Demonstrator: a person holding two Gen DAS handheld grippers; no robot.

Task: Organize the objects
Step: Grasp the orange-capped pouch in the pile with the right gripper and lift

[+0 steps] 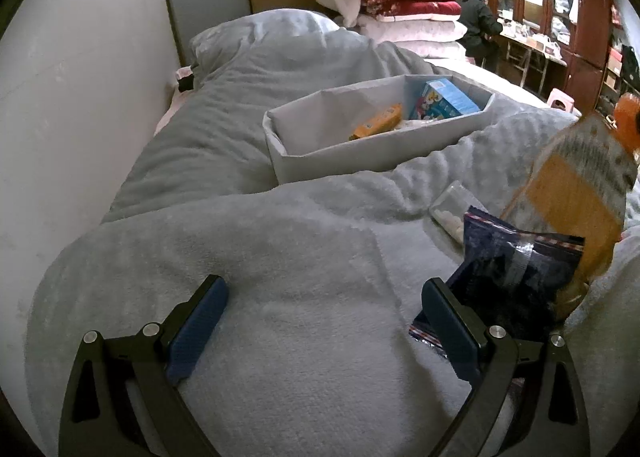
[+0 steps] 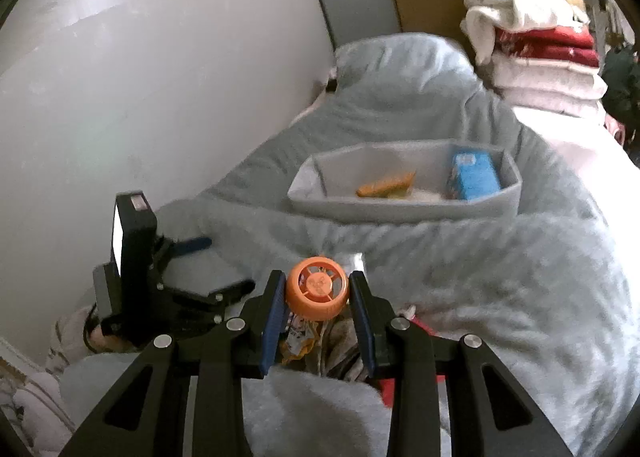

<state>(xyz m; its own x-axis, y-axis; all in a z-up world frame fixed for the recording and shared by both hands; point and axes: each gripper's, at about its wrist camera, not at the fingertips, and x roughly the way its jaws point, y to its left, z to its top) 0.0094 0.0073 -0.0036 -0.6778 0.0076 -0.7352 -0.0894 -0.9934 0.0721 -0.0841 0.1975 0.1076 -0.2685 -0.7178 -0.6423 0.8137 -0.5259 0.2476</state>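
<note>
We see our left tongs (image 1: pixel 324 321) and right tongs (image 2: pixel 318 307) built alike. Black angular arms carry silver round screws. Their fingers (image 1: pixel 198 327) wear ribbed blue pads.

Orange cap (image 2: pixel 317 289), blue box (image 1: pixel 448 99), grey blanket (image 1: pixel 280 257).

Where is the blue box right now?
The blue box stands in the right end of the grey bin on the bed, beside an orange packet, in both views.

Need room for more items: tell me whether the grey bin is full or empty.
Partly filled. The bin holds a blue box and an orange packet; much of its floor is bare.
</note>
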